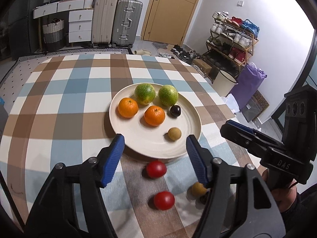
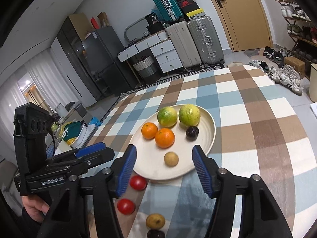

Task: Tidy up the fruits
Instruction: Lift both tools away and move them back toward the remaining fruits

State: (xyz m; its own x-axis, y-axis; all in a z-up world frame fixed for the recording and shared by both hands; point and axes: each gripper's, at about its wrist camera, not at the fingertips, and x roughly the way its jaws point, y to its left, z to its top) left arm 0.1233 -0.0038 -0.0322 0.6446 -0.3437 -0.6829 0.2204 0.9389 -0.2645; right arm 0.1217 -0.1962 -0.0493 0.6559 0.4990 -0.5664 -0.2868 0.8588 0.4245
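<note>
A cream plate point(image 1: 184, 123) point(image 2: 206, 138) on the checked table holds two green citrus point(image 1: 145, 93) point(image 2: 167, 116), two oranges point(image 1: 154, 115) point(image 2: 164, 138), a dark plum point(image 1: 175, 110) point(image 2: 192, 132) and a tan longan point(image 1: 174, 133) point(image 2: 171, 159). In front of the plate lie two red tomatoes point(image 1: 156, 169) point(image 2: 138, 182), another longan point(image 1: 198, 189) point(image 2: 155, 221) and a dark fruit point(image 2: 156, 234), partly hidden. My left gripper point(image 1: 155, 154) is open and empty above the plate's near rim. My right gripper point(image 2: 164, 168) is open and empty over the plate.
The checked tablecloth point(image 1: 69, 103) covers the table. Suitcases point(image 1: 126, 21), drawers point(image 1: 80, 25) and a shoe rack point(image 1: 231, 37) stand behind. A white bin point(image 1: 224, 80) stands by the table's right side. The right gripper shows in the left wrist view point(image 1: 257, 140).
</note>
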